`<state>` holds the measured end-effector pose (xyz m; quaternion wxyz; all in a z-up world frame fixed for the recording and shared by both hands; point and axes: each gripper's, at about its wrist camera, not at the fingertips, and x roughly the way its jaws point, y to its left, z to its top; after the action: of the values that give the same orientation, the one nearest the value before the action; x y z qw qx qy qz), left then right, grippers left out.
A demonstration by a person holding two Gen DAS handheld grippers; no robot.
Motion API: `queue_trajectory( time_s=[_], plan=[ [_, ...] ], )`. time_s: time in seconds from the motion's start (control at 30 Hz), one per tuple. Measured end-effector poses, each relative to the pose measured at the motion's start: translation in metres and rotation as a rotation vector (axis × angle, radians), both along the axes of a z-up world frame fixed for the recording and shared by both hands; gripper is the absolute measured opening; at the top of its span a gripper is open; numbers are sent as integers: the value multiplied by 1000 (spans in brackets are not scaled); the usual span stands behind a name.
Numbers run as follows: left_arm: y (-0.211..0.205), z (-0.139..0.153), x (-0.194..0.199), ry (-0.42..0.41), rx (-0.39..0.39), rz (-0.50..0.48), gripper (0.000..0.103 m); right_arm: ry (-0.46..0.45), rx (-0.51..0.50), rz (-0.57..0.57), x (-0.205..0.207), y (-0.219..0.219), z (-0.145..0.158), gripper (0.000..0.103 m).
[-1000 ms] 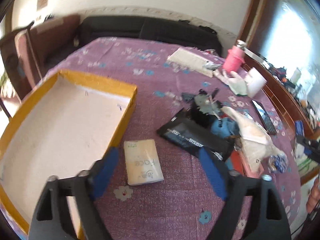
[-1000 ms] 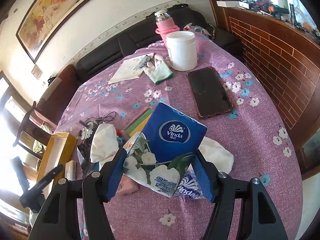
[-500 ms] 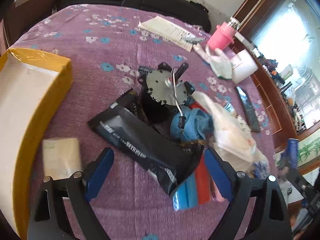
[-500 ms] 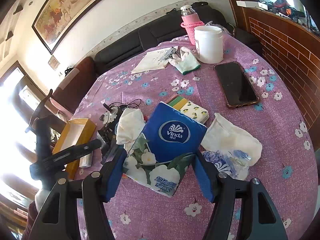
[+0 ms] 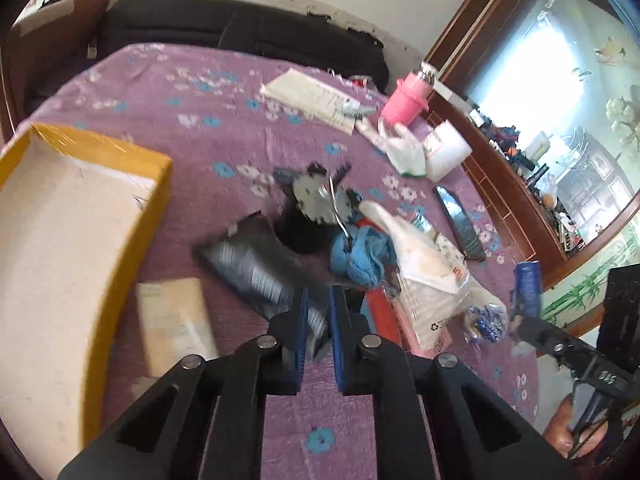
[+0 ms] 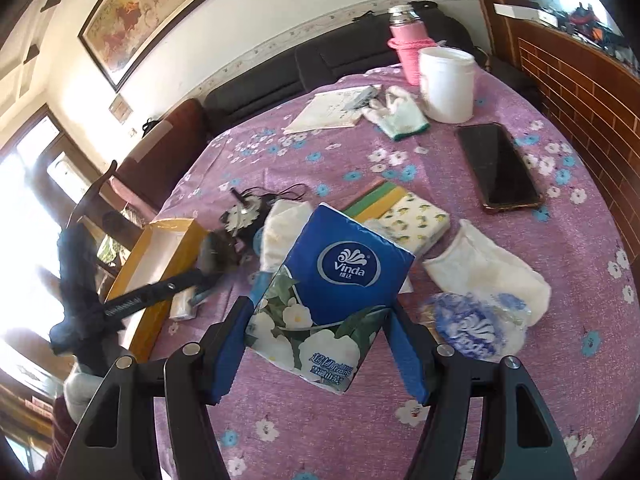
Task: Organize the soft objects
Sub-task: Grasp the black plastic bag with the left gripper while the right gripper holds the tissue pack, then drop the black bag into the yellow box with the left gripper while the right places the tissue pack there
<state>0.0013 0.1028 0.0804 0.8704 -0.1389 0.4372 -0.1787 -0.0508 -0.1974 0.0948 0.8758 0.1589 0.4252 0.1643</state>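
My left gripper (image 5: 318, 300) is closing its jaws on the near end of a black foil packet (image 5: 248, 264), and a grey strip of it shows pinched between the blue pads. To its left lie a beige tissue pack (image 5: 172, 320) and the yellow box (image 5: 156, 168). A blue cloth (image 5: 362, 254) and a white plastic bag (image 5: 424, 264) lie just beyond the packet. My right gripper (image 6: 320, 320) is shut on a blue Vinda tissue pack (image 6: 340, 276), held above the purple tablecloth. The yellow box (image 6: 160, 264) is at its left.
A round grey device with a cable (image 5: 320, 196) sits behind the packet. Farther right are a phone (image 6: 500, 168), a white tub (image 6: 448, 84), a pink bottle (image 6: 408, 40), a glove (image 6: 400, 116) and papers (image 6: 332, 108). A white pouch (image 6: 488, 268) and a blue-patterned bag (image 6: 468, 324) lie near the right gripper.
The left gripper's jaws went from wide open to nearly together on the black packet's end. The right gripper carried the tissue pack leftward, nearer the yellow box.
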Motion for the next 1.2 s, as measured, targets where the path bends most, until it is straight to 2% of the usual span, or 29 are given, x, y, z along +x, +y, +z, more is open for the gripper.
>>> queue_trajectory(
  time_s=[0.07, 0.13, 0.2, 0.23, 0.27, 0.33, 0.5, 0.6, 0.63, 0.7, 0.73, 0.83, 0.9, 0.97, 1.07, 1.2],
  plan=[
    [15, 11, -3, -20, 3, 10, 10, -8, -12, 30, 1, 16, 4, 71],
    [22, 11, -2, 0, -4, 0, 11, -11, -12, 54, 3, 31, 6, 71],
    [22, 2, -1, 50, -17, -14, 32, -13, -7, 68, 6, 44, 8, 71],
    [19, -4, -1, 69, -13, -10, 59, -13, -5, 77, 6, 50, 8, 71],
    [16, -8, -1, 75, -13, -7, 69, -15, -6, 84, 6, 54, 8, 71],
    [3, -17, 2, 80, -7, -20, 69, -17, -11, 97, 4, 61, 7, 71],
    [-25, -44, 30, 161, 21, -7, 71, -7, -17, 96, -4, 57, 3, 71],
    [-40, -60, 47, 216, 72, 21, 82, -13, -26, 84, -9, 46, 3, 71],
    [-44, -58, 47, 183, 89, 33, 87, -16, -29, 80, -11, 42, 3, 71],
    [-53, -59, 48, 165, 143, 41, 86, -20, -30, 77, -13, 38, 3, 71],
    [-56, -58, 46, 147, 151, 36, 62, -19, -28, 75, -13, 36, 2, 71],
    [-51, -54, 39, 126, 111, 13, 42, -14, -19, 78, -13, 33, -1, 71],
    [-41, -46, 32, 106, 79, 10, 37, -11, -22, 81, -14, 33, -3, 71],
    [-31, -37, 28, 79, 45, 13, 26, -6, -24, 83, -13, 35, -6, 71],
    [-11, -12, 17, 22, -2, 13, 19, 0, -19, 93, -12, 38, -7, 71],
    [17, 16, 6, -46, -37, 33, 19, 3, -39, 116, -12, 52, -10, 71]
  ],
)
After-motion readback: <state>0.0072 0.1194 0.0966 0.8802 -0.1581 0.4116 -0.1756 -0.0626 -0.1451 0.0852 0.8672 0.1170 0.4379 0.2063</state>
